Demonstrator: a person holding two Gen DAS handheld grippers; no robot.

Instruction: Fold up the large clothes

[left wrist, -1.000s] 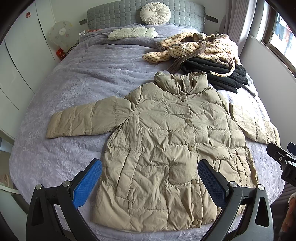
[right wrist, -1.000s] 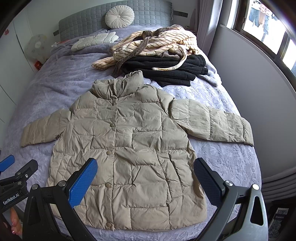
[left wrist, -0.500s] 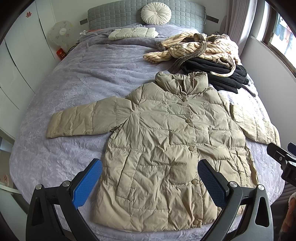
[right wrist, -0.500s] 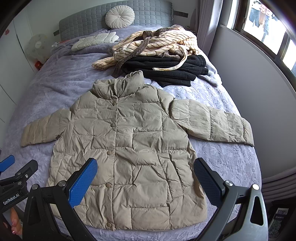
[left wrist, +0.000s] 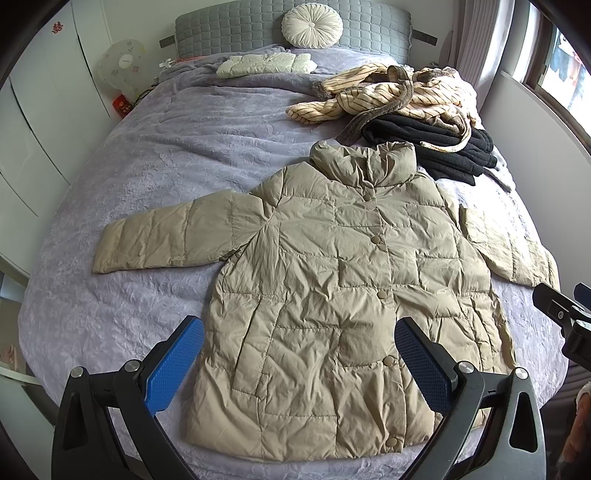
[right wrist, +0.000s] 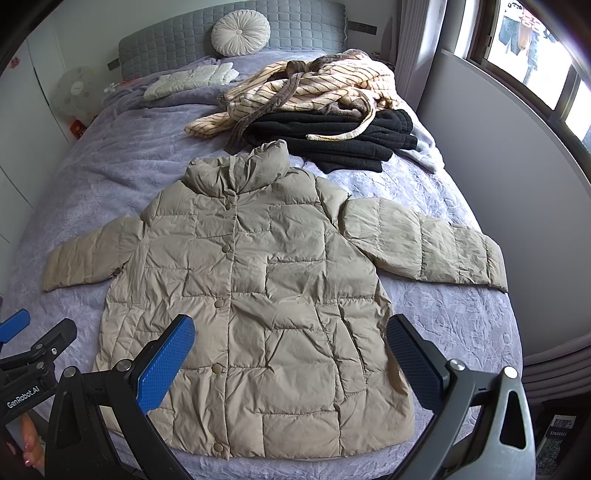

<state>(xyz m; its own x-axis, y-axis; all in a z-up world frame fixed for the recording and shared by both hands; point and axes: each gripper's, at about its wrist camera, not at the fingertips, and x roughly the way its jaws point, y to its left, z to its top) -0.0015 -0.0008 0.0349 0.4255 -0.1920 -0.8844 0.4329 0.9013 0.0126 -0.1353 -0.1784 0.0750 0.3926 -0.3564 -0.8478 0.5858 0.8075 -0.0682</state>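
A beige puffer coat [left wrist: 343,288] lies flat and face up on the bed [left wrist: 155,177], buttoned down the front, its hem at the foot edge and its collar toward the headboard [left wrist: 236,26]. Both sleeves are spread out to the sides, 1 toward each long edge of the bed.

The left gripper [left wrist: 299,362] hangs above the foot edge with its fingers spread wide apart and nothing between them; the blue pads [left wrist: 173,369] frame the coat's lower half without touching it. The right gripper [right wrist: 290,363] hangs the same way, gaping and empty, over the hem on the window side. Each gripper shows at the edge of the other's view, so the 2 are side by side.

Just beyond the collar, a black garment [right wrist: 332,136] lies folded near the window-side edge, with a cream striped robe [right wrist: 314,88] heaped on top of it. One end of the robe's belt trails down close to the collar. These 2 crowd the space behind the coat's top.

Farther up, a pale folded garment [left wrist: 266,64] rests near the headboard, and a round white cushion [left wrist: 312,22] leans against it. A fan [left wrist: 122,61] stands off the bed's far left corner.
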